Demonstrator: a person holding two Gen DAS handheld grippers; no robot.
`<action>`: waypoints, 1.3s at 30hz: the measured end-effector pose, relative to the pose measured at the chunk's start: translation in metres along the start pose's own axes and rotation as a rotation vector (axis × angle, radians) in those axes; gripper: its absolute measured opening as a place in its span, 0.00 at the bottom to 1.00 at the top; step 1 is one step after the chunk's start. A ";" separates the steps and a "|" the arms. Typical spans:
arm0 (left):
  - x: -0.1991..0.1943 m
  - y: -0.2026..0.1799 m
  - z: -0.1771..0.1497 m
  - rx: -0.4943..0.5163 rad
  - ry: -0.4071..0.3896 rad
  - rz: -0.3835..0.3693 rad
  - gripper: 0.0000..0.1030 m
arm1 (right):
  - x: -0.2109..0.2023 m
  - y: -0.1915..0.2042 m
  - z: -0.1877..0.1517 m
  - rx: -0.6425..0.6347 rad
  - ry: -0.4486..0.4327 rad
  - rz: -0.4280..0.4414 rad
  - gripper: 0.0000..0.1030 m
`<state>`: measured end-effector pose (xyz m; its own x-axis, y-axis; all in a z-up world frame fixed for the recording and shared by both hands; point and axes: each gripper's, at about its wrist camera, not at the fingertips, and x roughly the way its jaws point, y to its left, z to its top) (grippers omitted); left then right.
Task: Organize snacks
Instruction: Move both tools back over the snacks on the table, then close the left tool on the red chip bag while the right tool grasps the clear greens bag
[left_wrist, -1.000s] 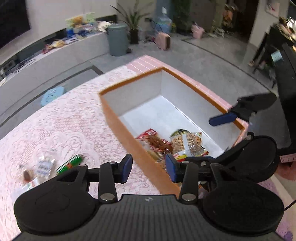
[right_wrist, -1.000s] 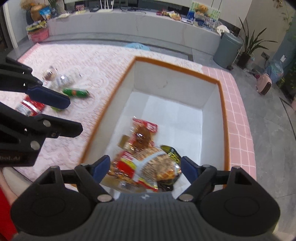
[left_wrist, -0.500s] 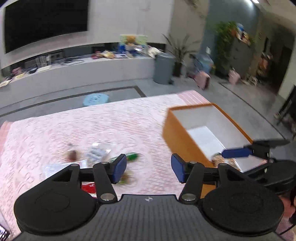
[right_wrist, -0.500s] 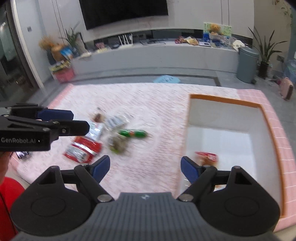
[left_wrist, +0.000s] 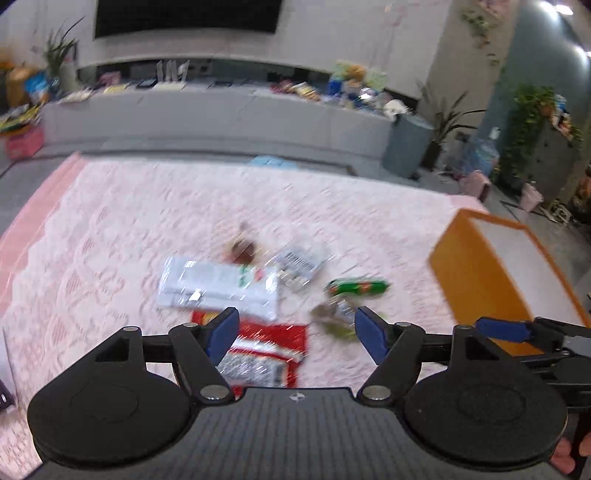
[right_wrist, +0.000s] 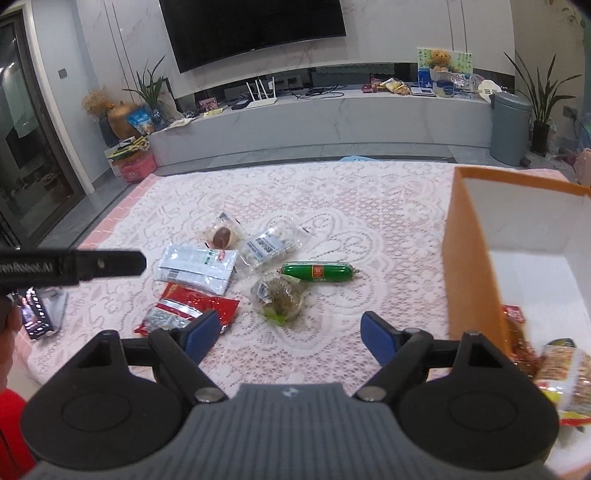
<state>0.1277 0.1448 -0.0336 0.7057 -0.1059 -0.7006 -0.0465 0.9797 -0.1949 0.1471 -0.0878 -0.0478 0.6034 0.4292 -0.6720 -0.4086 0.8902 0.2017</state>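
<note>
Several snack packets lie on the pink lace tablecloth: a green sausage (right_wrist: 316, 272), a red packet (right_wrist: 186, 310), a white flat packet (right_wrist: 197, 267), a clear barcode packet (right_wrist: 271, 245), a greenish pouch (right_wrist: 281, 295) and a small brown snack (right_wrist: 222, 236). The orange box (right_wrist: 471, 266) stands at the right with snack bags (right_wrist: 561, 365) inside. My right gripper (right_wrist: 286, 334) is open and empty, above the table in front of the pile. My left gripper (left_wrist: 295, 334) is open and empty above the red packet (left_wrist: 264, 356); the sausage (left_wrist: 356, 286) and box (left_wrist: 476, 280) show there too.
A black phone-like object (right_wrist: 37, 314) lies at the table's left edge. The left gripper's arm (right_wrist: 70, 264) reaches in from the left in the right wrist view. A TV bench (right_wrist: 332, 114) and grey bin (right_wrist: 511, 127) stand beyond the table.
Both grippers have swung left, away from the orange box and toward the loose snack pile. The left gripper's jaws have opened wider. Both stay empty.
</note>
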 end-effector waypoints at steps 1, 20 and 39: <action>0.004 0.006 -0.004 -0.013 0.009 0.006 0.82 | 0.008 0.002 -0.001 -0.004 0.001 -0.004 0.79; 0.067 0.051 -0.032 0.025 0.096 0.074 0.87 | 0.105 0.024 0.003 -0.187 0.010 -0.012 0.77; 0.066 0.047 -0.041 -0.089 0.200 -0.014 0.92 | 0.105 0.019 -0.004 -0.128 0.064 -0.015 0.47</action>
<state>0.1428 0.1766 -0.1175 0.5527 -0.1593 -0.8180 -0.1064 0.9601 -0.2588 0.1997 -0.0263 -0.1171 0.5672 0.4019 -0.7188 -0.4861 0.8680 0.1018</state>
